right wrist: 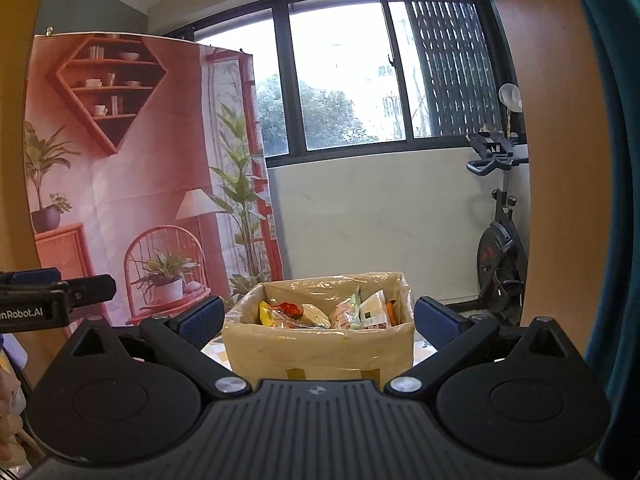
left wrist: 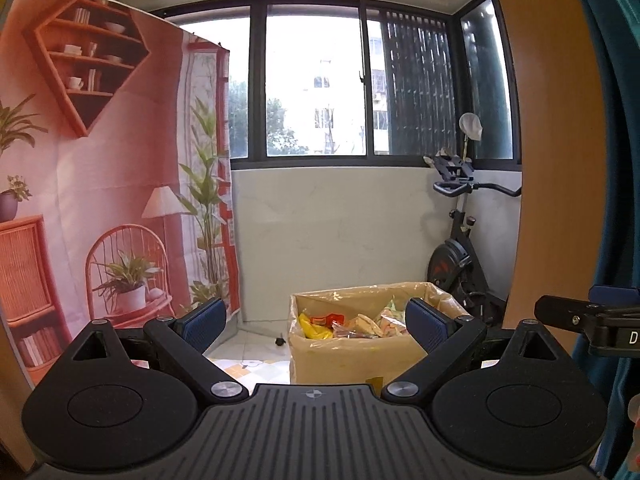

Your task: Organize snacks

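Observation:
A cardboard box [left wrist: 344, 360] [right wrist: 320, 348] stands on the tiled floor ahead, open at the top and filled with several snack packets [left wrist: 352, 325] [right wrist: 340, 312] in yellow, red, orange and green wrappers. My left gripper [left wrist: 316, 322] is open, short of the box, its blue pads wide apart with nothing between them. My right gripper [right wrist: 318, 320] is open too and frames the box from the near side without touching it. Part of the right gripper [left wrist: 592, 320] shows at the edge of the left wrist view, and part of the left gripper [right wrist: 56, 298] shows in the right wrist view.
A printed pink backdrop [left wrist: 100, 184] [right wrist: 140, 168] hangs at the left. A white wall under windows [left wrist: 340, 224] stands behind the box. An exercise bike [left wrist: 460, 240] [right wrist: 500, 232] is at the right. A wooden panel [left wrist: 560, 140] and teal curtain [right wrist: 612, 160] close the right side.

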`<act>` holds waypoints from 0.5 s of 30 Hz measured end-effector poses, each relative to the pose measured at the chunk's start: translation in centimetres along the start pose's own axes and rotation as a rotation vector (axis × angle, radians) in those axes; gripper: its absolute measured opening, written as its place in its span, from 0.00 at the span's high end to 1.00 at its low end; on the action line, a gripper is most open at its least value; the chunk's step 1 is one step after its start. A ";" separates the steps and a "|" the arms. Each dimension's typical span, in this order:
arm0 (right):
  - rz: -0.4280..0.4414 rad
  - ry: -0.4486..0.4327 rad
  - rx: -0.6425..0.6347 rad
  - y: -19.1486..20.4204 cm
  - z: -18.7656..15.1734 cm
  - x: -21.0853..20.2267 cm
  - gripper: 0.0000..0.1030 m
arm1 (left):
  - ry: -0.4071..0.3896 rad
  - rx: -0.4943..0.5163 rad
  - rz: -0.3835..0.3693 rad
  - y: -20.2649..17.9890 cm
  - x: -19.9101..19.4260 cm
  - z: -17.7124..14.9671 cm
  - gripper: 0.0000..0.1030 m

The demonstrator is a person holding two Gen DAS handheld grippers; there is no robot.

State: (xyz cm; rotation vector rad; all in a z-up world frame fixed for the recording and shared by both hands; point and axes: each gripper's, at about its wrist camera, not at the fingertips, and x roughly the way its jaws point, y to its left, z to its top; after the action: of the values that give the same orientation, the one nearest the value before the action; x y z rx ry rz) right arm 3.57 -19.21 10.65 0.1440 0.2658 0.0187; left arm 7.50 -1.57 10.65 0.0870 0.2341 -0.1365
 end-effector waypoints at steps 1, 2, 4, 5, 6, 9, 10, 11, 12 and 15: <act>0.002 0.000 0.001 0.0 0.0 -0.1 0.00 | 0.000 0.000 0.000 0.0 0.0 0.0 0.05; 0.001 -0.001 0.002 0.1 0.0 -0.1 0.00 | 0.001 -0.001 -0.001 0.0 0.0 -0.1 0.05; -0.001 -0.002 0.003 0.1 0.1 -0.3 0.00 | 0.005 -0.004 -0.003 0.0 0.0 -0.1 0.05; 0.000 -0.003 0.004 0.2 0.1 -0.3 0.00 | 0.008 -0.005 -0.002 0.1 0.0 -0.2 0.05; 0.000 -0.003 0.003 0.1 0.1 -0.3 0.00 | 0.011 -0.006 0.000 0.2 -0.1 -0.2 0.05; 0.001 -0.001 0.001 0.2 0.1 -0.4 0.00 | 0.017 -0.013 0.008 0.4 -0.1 -0.3 0.05; 0.000 0.000 0.001 0.2 0.1 -0.4 0.00 | 0.019 -0.016 0.008 0.5 0.0 -0.3 0.05; 0.000 0.001 0.000 0.2 0.1 -0.3 0.00 | 0.021 -0.019 0.007 0.5 0.0 -0.3 0.05; 0.000 0.002 0.000 0.2 0.1 -0.3 0.00 | 0.022 -0.020 0.007 0.5 0.0 -0.3 0.05; -0.003 0.003 -0.002 0.2 0.1 -0.2 0.00 | 0.025 -0.019 0.007 0.5 0.1 -0.4 0.05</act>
State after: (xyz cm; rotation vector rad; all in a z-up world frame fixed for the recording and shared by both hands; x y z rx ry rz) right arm 3.35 -19.01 10.83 0.1417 0.2691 0.0161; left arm 7.57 -1.02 10.31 0.0704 0.2599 -0.1268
